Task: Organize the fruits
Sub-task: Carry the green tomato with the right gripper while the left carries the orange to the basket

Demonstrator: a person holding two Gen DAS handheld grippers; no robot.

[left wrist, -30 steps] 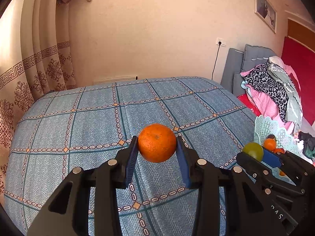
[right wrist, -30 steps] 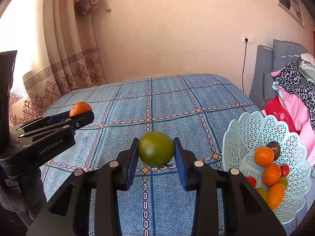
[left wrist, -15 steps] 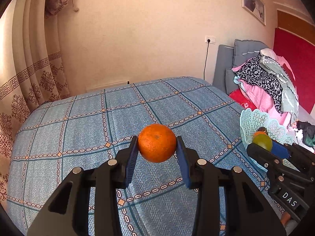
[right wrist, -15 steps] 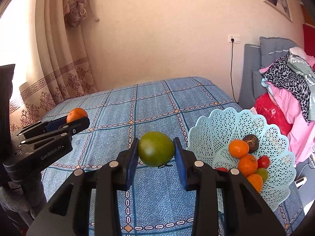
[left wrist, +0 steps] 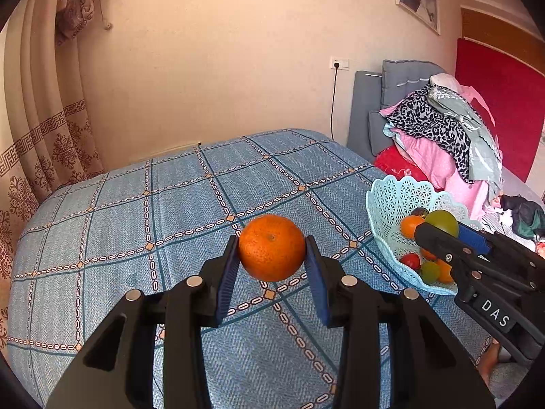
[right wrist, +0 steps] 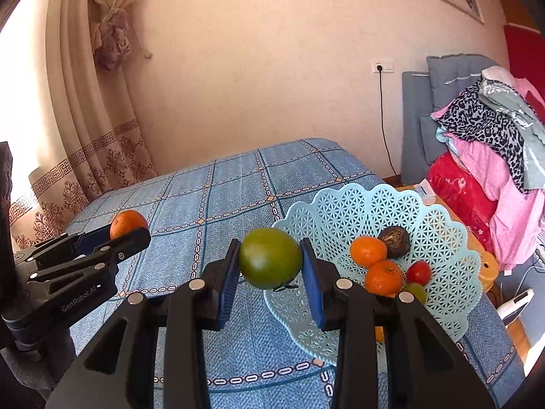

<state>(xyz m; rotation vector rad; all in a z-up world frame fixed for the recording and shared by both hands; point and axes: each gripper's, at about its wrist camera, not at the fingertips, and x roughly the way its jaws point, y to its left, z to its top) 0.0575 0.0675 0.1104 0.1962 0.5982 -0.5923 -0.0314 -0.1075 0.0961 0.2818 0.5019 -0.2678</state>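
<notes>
My left gripper (left wrist: 271, 266) is shut on an orange mandarin (left wrist: 271, 247), held above the blue checked bedspread (left wrist: 177, 211). My right gripper (right wrist: 269, 274) is shut on a green tomato (right wrist: 270, 258) at the near left rim of the pale blue lattice basket (right wrist: 344, 211). The basket holds several fruits: two mandarins (right wrist: 368, 250), a dark wrinkled fruit (right wrist: 395, 241), a red tomato (right wrist: 419, 272) and a green one (right wrist: 416, 291). In the left wrist view the basket (left wrist: 391, 201) sits at the right, with the right gripper (left wrist: 453, 235) and the green tomato (left wrist: 441, 222) over it. The left gripper (right wrist: 127, 230) shows at the right wrist view's left.
The bed fills the middle of both views. A patterned curtain (right wrist: 85, 156) hangs at the left. At the right stand a grey padded headboard (right wrist: 419, 119) and a pile of clothes (right wrist: 494, 143). A power cord (right wrist: 383, 119) hangs from a wall socket behind the bed.
Both grippers have swung to the right with their fruit. The basket has come nearer in both views, and the green tomato now sits at its rim.
</notes>
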